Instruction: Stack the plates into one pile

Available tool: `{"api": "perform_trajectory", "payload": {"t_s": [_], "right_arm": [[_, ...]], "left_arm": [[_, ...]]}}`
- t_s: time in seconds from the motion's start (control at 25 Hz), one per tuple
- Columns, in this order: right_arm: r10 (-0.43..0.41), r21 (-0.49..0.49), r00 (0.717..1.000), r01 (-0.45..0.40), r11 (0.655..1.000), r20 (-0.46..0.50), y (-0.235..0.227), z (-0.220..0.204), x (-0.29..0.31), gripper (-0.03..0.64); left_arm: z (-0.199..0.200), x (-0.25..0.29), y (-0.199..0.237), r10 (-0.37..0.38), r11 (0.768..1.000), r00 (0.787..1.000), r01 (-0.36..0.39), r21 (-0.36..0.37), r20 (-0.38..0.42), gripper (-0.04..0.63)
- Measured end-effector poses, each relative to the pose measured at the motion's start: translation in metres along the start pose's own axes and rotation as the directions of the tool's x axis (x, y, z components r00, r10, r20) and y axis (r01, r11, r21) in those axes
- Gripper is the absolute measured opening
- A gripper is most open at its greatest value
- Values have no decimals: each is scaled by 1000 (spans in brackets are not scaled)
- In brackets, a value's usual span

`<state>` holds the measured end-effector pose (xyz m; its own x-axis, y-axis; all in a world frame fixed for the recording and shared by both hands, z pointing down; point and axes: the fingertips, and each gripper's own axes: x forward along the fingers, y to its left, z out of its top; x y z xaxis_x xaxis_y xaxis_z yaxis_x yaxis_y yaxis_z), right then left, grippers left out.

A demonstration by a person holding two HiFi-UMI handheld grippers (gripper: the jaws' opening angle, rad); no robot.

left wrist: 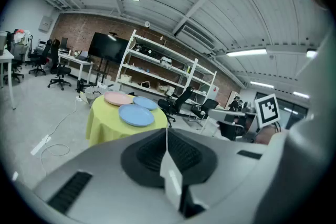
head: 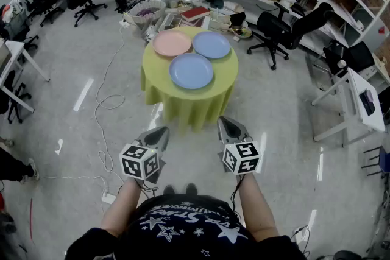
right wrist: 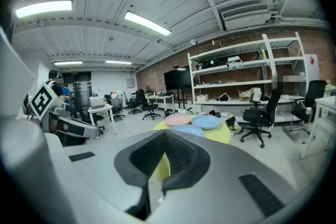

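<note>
In the head view the round table (head: 183, 100) in its yellow-green cloth stands well ahead of the person. On it lie three separate plates: a pink plate (head: 172, 43) at the far left, a far blue plate (head: 211, 44) beside it and a near blue plate (head: 191, 70) in front. The left gripper (head: 159, 131) and right gripper (head: 228, 125) hang side by side near the body, well short of the table, so nothing is stacked yet. The step in hand looks like the approach. It would go best by walking close, opening the jaws before reaching, then taking one plate by its rim and lowering it flat and centred on another. The shirt (head: 183, 222) has stars and lettering I cannot read with confidence, and each marker cube (head: 140, 161) carries only a square pattern. In the left gripper view the jaws are pressed together along one seam and hold nothing; the plates lie beyond and show no brand. In the right gripper view the jaws are likewise fully closed and empty, and the plates sit on the table ahead. No shelf label is legible.
</note>
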<state>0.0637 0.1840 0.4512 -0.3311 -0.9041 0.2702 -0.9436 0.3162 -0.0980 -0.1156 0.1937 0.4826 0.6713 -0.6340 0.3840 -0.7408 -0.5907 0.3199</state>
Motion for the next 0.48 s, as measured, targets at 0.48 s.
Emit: {"api": "perform_trajectory", "payload": {"t_s": [0.48], "right_arm": [[45, 2, 999, -45, 999, -6, -10, -7, -8, 14]], "left_arm": [[-12, -2, -15, 52, 999, 999, -52, -3, -16, 23]]}}
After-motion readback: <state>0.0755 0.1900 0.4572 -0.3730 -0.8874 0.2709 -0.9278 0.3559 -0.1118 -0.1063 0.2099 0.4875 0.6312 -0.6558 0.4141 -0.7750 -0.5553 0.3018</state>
